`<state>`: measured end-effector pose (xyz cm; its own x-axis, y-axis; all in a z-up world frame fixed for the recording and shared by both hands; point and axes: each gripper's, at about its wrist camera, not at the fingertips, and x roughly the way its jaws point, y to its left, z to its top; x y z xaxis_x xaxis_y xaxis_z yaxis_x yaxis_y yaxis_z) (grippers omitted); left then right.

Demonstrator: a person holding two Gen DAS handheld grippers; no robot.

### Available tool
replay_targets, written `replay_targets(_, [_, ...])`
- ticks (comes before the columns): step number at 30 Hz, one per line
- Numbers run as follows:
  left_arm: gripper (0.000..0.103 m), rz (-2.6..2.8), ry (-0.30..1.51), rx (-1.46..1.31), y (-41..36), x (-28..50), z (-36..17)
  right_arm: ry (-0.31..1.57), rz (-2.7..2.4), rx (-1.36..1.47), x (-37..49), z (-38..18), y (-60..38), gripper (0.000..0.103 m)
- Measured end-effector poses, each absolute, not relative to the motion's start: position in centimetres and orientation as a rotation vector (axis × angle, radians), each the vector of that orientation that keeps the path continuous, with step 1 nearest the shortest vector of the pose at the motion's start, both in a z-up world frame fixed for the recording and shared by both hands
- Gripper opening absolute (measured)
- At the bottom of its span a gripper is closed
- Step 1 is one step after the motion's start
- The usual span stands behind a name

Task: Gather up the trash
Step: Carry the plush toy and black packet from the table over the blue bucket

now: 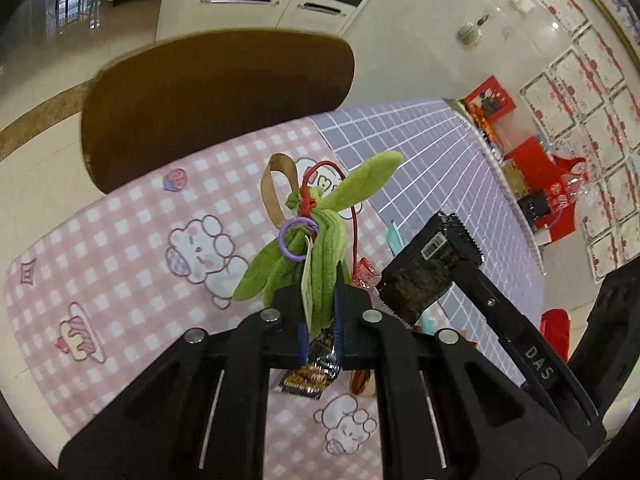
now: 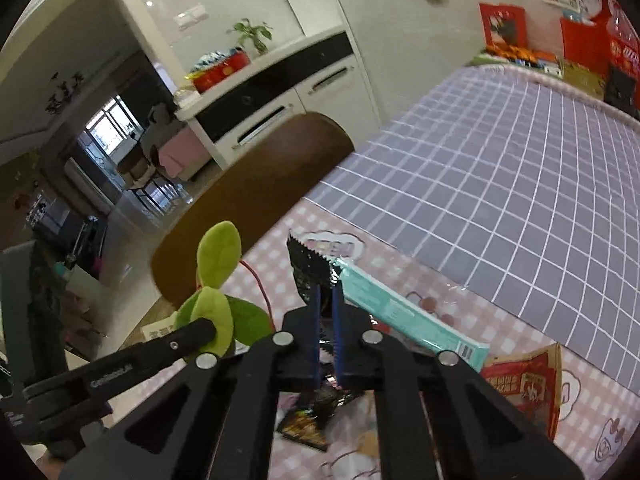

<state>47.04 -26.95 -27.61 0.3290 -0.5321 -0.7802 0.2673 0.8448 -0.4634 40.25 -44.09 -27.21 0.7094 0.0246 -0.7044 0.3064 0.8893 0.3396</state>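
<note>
The black wrapper [image 2: 308, 276] is pinched in the right gripper [image 2: 327, 300], lifted clear of the pink checked cloth [image 1: 120, 248]. Beside it the left gripper [image 1: 320, 300] is clamped on a green plush charm [image 1: 324, 248]. A teal packet [image 2: 408, 320] and red carton [image 2: 528, 384] lie below; the grey grid cloth [image 2: 500, 184] stretches open toward the far edge.

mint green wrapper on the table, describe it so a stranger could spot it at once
On the pink checked tablecloth, near its edge with the purple grid cloth, lies a long mint green wrapper. Unlike the red packet beside it, it is slim, pale and barcoded.
</note>
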Motion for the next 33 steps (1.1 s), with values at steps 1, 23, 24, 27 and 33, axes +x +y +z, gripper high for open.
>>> replay_targets(1, [0.009,-0.533,1.115,-0.281,-26.1,46.7,-27.1,0.761,-0.160,0.442,39.8,-26.4,-43.3,0.006])
replay_targets(23, [0.009,-0.476,1.167,-0.287,-10.9,39.4,-27.0,0.891,-0.030,0.287,34.3,-28.1,-25.8,0.006])
replay_targets(24, [0.009,-0.468,1.173,-0.285,-10.1,39.2,-27.1,0.892,-0.032,0.271,34.1,-28.2,-25.4,0.006])
replay_targets(27, [0.009,-0.461,1.186,-0.287,-8.7,38.7,-27.5,0.939,-0.031,0.249,33.6,-30.0,-24.2,0.006])
replay_targets(33, [0.009,-0.443,1.198,-0.294,-6.6,37.2,-28.2,0.941,0.010,0.304,32.8,-30.5,-22.4,0.006])
